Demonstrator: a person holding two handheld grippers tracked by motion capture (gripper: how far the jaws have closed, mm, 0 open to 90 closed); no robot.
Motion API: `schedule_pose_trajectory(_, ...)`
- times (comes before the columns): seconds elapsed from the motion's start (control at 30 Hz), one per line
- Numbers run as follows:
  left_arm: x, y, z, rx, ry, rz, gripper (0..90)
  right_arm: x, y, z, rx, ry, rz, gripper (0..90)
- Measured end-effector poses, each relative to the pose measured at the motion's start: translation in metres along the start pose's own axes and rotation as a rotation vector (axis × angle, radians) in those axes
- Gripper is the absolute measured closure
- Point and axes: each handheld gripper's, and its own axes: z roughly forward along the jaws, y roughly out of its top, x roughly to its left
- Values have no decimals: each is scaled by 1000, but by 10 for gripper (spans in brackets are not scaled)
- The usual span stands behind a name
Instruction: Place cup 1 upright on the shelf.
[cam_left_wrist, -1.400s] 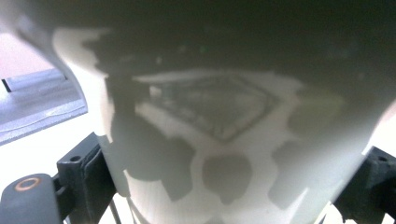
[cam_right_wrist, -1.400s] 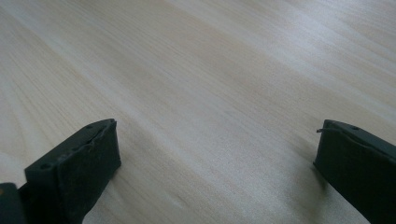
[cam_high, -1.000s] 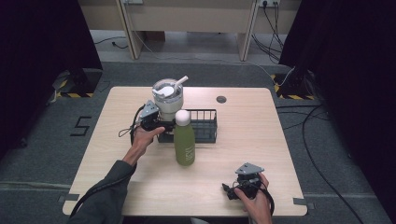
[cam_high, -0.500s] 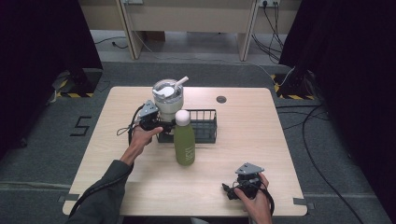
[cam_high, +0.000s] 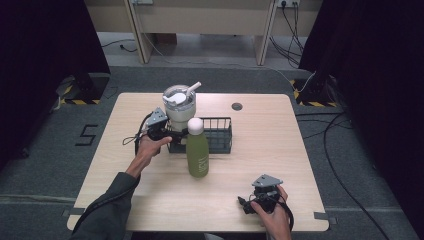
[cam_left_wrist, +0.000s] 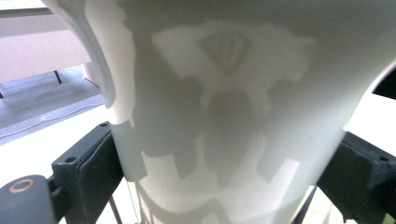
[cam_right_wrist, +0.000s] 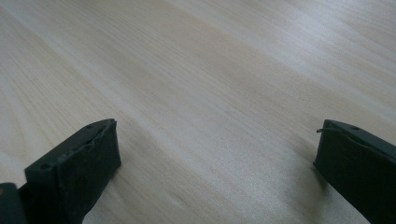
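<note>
Left claw (cam_left_wrist: 224, 177) clamps white tumbler (cam_left_wrist: 224, 93) beside wire basket (cam_high: 220, 135).

The tumbler (cam_high: 179, 106) is pale cream-white with a faint grey emblem on its wall, and it stands in a black wire basket (cam_high: 218, 134). Beside it the bottle (cam_high: 197, 150) is olive green with a white cap, on a light, wood-grained worktop (cam_high: 280, 140). Both tongs are black.
</note>
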Motion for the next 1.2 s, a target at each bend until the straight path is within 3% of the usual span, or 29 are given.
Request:
schedule_pose_trajectory(0.1, -1, 0, -1, 1, 3, 4, 91, 0, 0, 0, 0, 0, 0, 4)
schedule_pose_trajectory(0.2, -2, -1, -1, -22, 4, -26, 93, 0, 0, 0, 0, 0, 0, 4)
schedule_pose_trajectory(0.5, -3, -2, -6, -15, 8, -27, 94, 0, 0, 0, 0, 0, 0, 4)
schedule_pose_trajectory(0.6, -3, -3, -12, -24, 5, -40, 102, 0, 0, 0, 0, 0, 1, 4)
schedule_pose_trajectory(0.63, -1, -3, -15, -3, 6, -14, 108, 0, 0, 0, 0, 0, 0, 4)
schedule_pose_trajectory(0.7, -1, -3, -20, -4, 5, -10, 126, 0, 0, 0, 0, 0, 0, 4)
schedule_pose_trajectory(1.2, 0, -4, -54, -15, 7, -25, 147, 0, 0, 0, -1, 0, 3, 4)
